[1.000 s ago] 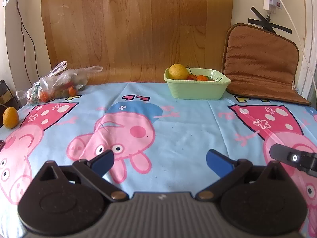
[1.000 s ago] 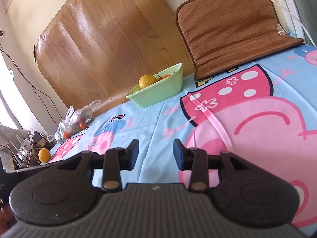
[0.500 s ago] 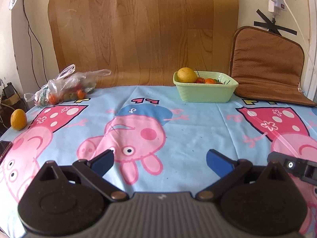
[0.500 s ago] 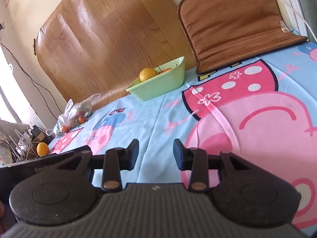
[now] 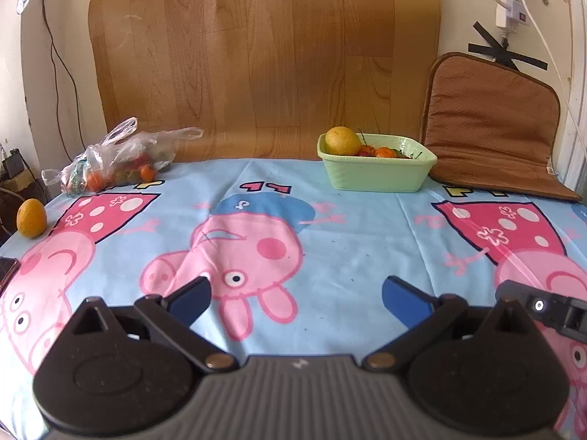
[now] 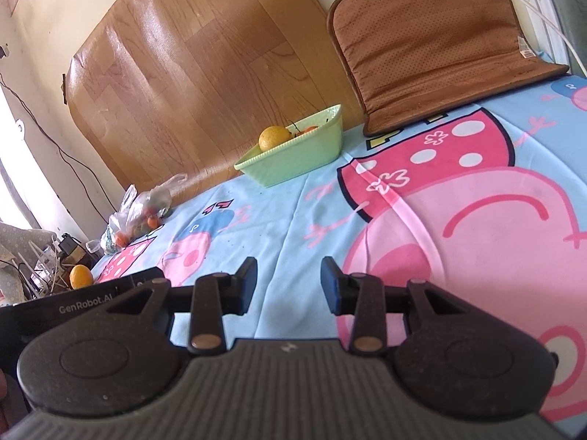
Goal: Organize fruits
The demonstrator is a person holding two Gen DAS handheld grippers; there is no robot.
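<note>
Cartoon-pig cloth in pale blue covers the table, with a wood-grain sheet leaning on the wall behind it and a brown seat cushion propped at about 2 o'clock in the left wrist view. Partly done is a fair reading of the job: the green bowl, at roughly 1 o'clock on the far edge, already holds a large yellow-orange fruit and a few small red and orange ones. Left to gather, by the look of it, are the lone orange fruit standing at 9 o'clock near the table's left edge, well apart from the bowl, and the clear plastic bag of small fruits at about 10 o'clock, lying against the wood sheet. The left gripper hovers low over the near part of the cloth with its blue-padded jaws spread wide and nothing between them. The right gripper, seen at the left view's 4 o'clock, has its jaws parted more narrowly, also empty. Neither is near any fruit, so I judge the next pick has not yet begun; the lone fruit seems the easier target.
</note>
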